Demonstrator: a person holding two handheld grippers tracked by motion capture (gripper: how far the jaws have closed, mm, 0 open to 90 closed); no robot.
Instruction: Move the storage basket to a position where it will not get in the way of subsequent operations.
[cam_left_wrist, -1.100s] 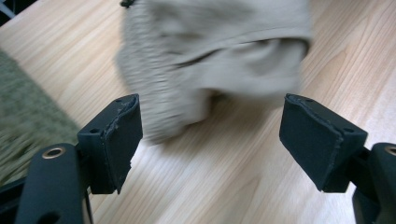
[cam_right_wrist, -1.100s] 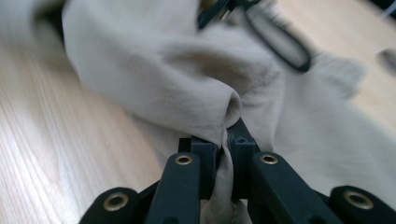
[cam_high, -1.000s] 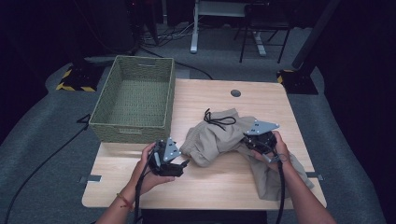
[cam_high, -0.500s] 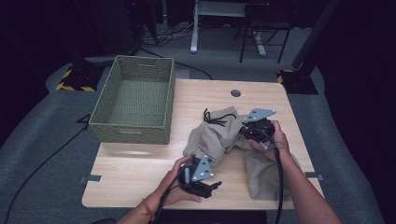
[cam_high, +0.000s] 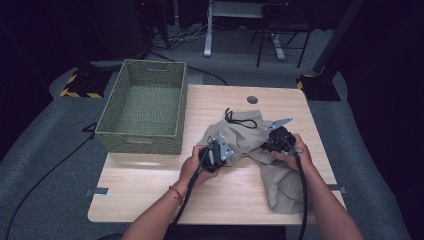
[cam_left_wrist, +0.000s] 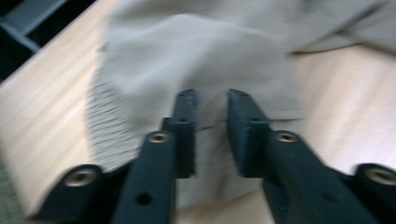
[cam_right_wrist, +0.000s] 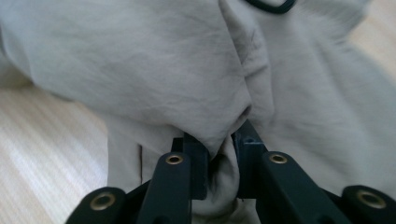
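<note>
Right of the green basket (cam_high: 142, 107), beige trousers (cam_high: 250, 142) were gripped by the right gripper (cam_right_wrist: 219, 144); the left gripper (cam_left_wrist: 211, 109), jaws just narrowed over the hem, needed a firmer bite.

Bare forearms, red band on left wrist (cam_high: 173, 191); 2 black grippers, brass screws, black cables.

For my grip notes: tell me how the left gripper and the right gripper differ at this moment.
The left gripper has just been closing over the beige garment's ribbed edge, a gap showing between its jaws; the right gripper is clamped on a bunched fold. The left meets the cloth's left side, the right its middle. Both work the same garment.
</note>
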